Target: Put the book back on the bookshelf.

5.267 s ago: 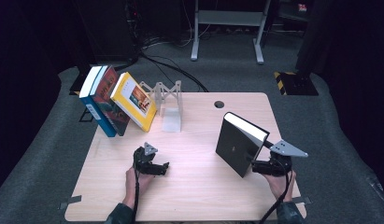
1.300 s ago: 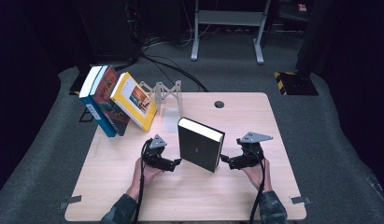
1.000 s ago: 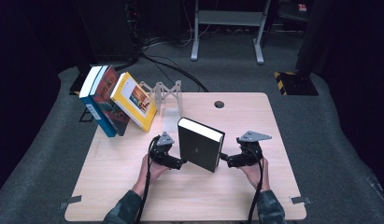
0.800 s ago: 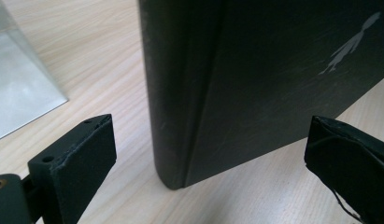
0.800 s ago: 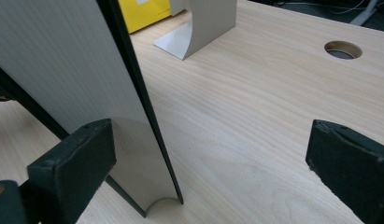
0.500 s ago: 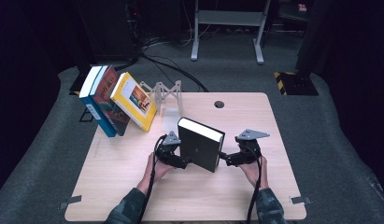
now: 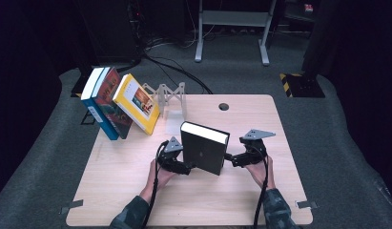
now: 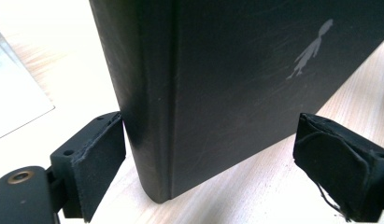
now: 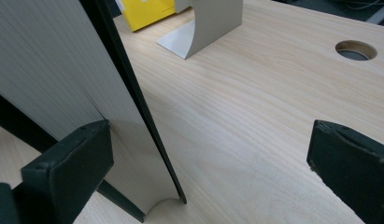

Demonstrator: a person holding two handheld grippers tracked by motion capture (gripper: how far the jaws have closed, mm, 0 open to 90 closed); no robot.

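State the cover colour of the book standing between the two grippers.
Black, with a faint grey figure on the book; left gripper view shows it best.

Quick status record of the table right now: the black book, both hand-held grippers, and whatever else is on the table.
black book: upright on the table, near its middle
left hand-held gripper: at the book's spine end, jaws open, spine corner between them
right hand-held gripper: at the book's page-edge end, jaws open, one jaw beside the pages, wide gap to the other
leaning books: three, blue, red and yellow, tilted at the table's far left
bookend: pale metal, just right of the yellow book
table hole: far side, uncovered
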